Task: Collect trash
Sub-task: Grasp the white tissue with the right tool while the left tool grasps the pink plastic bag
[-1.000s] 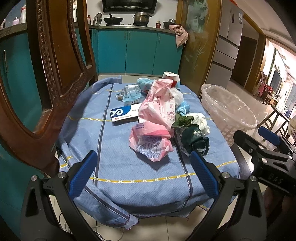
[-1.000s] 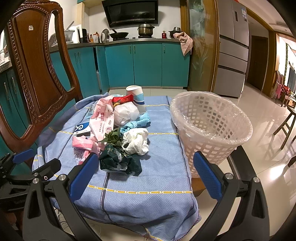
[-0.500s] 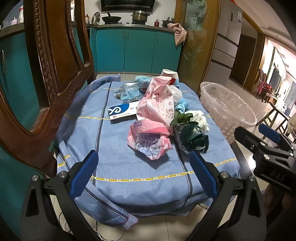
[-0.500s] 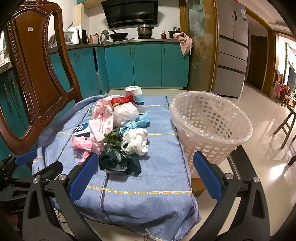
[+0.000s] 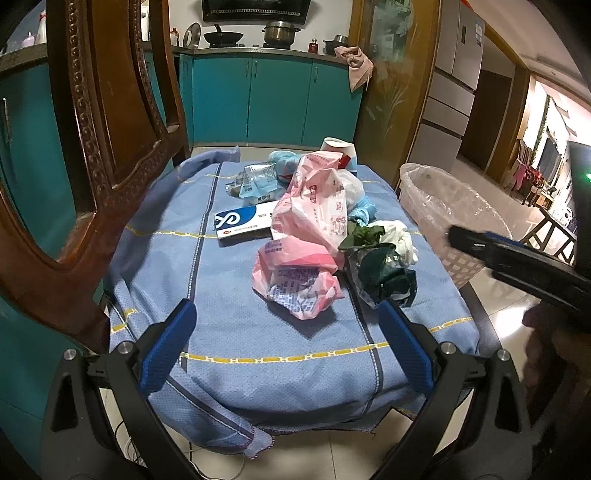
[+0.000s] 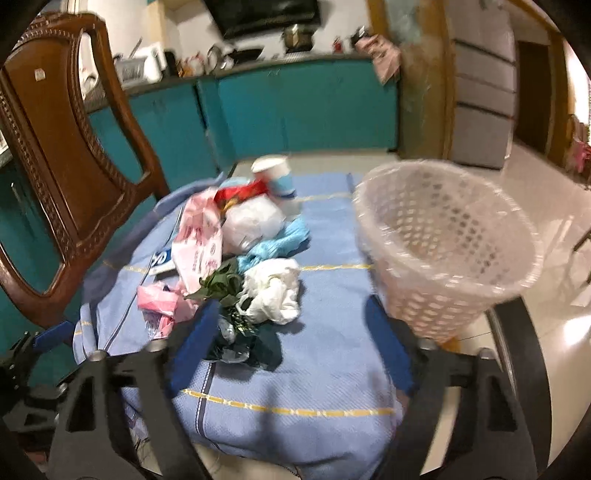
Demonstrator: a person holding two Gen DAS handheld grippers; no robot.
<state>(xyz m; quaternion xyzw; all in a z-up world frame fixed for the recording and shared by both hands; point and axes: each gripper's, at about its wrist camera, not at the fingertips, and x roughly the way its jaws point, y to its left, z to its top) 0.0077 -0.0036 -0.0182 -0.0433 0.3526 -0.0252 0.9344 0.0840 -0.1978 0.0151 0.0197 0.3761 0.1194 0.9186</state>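
A carved wooden chair (image 5: 92,155) stands at the left, close to the table. A blue cloth with yellow lines (image 5: 229,295) covers the table. At the far side runs a row of teal cabinets (image 5: 273,99), and on the counter above them stand a black wok (image 5: 223,36) and a metal pot (image 5: 279,31). A pinkish cloth (image 5: 356,66) hangs at the right end of the cabinets. Far right stands a grey fridge (image 6: 484,99).

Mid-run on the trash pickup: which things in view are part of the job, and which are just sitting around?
Job:
- pink plastic bags
- dark green wrapper
- white crumpled wad
- blue-and-white box
- paper cup
- lined basket, the likely bin
- right gripper, jaws just closing, nothing gripped
- left gripper, open

Lying about:
- wooden chair
- blue tablecloth
- teal cabinets
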